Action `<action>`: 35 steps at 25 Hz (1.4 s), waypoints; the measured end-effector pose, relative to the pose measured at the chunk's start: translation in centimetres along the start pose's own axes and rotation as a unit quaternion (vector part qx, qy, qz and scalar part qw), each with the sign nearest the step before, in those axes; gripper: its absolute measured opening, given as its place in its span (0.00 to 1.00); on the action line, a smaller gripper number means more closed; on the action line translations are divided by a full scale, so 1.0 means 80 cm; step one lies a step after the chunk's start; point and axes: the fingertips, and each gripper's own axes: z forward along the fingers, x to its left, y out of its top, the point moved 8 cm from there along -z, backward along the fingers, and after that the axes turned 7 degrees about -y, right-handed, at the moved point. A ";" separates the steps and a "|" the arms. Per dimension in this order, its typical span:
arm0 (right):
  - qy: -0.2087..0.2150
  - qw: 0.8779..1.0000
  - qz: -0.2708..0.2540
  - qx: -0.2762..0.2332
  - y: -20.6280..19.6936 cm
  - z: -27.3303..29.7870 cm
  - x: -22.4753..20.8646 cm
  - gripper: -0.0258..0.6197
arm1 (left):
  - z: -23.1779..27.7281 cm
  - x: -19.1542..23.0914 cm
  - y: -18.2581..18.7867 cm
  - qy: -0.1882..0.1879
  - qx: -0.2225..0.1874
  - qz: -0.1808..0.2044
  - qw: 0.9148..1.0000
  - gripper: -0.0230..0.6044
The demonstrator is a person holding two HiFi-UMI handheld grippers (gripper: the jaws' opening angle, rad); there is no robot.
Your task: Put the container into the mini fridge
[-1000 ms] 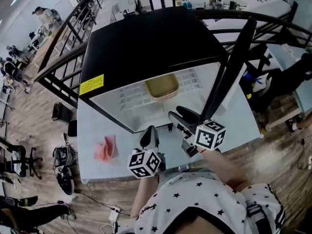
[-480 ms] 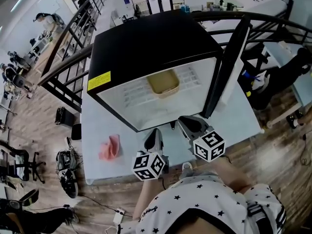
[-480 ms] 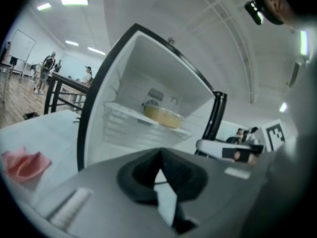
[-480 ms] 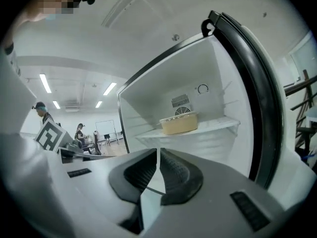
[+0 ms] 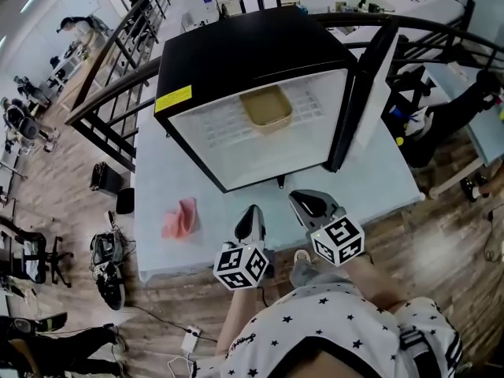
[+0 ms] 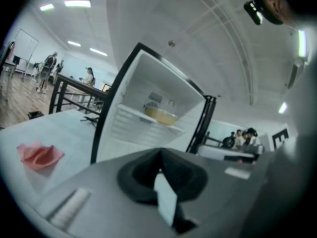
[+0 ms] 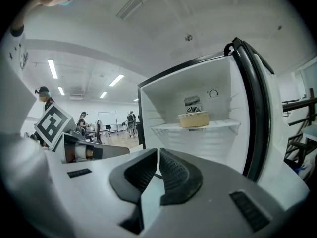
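The black mini fridge (image 5: 252,53) stands on the pale table with its door (image 5: 366,93) swung open to the right. A tan container (image 5: 266,107) rests on the white wire shelf inside, also seen in the left gripper view (image 6: 160,115) and the right gripper view (image 7: 193,119). Both grippers hang in front of the fridge, near the table's front edge and well apart from the container. My left gripper (image 5: 251,215) (image 6: 159,155) is shut and empty. My right gripper (image 5: 309,203) (image 7: 158,155) has its jaws brought together with nothing between them.
A crumpled pink cloth (image 5: 181,217) (image 6: 39,154) lies on the table (image 5: 378,187) left of the fridge. A black railing runs behind the fridge. People and desks fill the room at far left, and office chairs stand on the wooden floor.
My right gripper has drawn back from the fridge opening toward my body and its jaws have closed. The left gripper has hardly moved. The container stays on the shelf.
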 end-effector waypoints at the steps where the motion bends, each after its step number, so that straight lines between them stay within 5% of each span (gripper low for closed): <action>1: 0.000 1.000 -0.001 0.000 -0.003 -0.006 0.006 0.09 | -0.007 -0.002 -0.004 -0.001 0.001 0.000 1.000 0.05; 35: 0.016 1.000 -0.019 -0.008 -0.056 -0.166 0.128 0.09 | -0.183 -0.072 -0.088 0.008 0.003 -0.017 1.000 0.05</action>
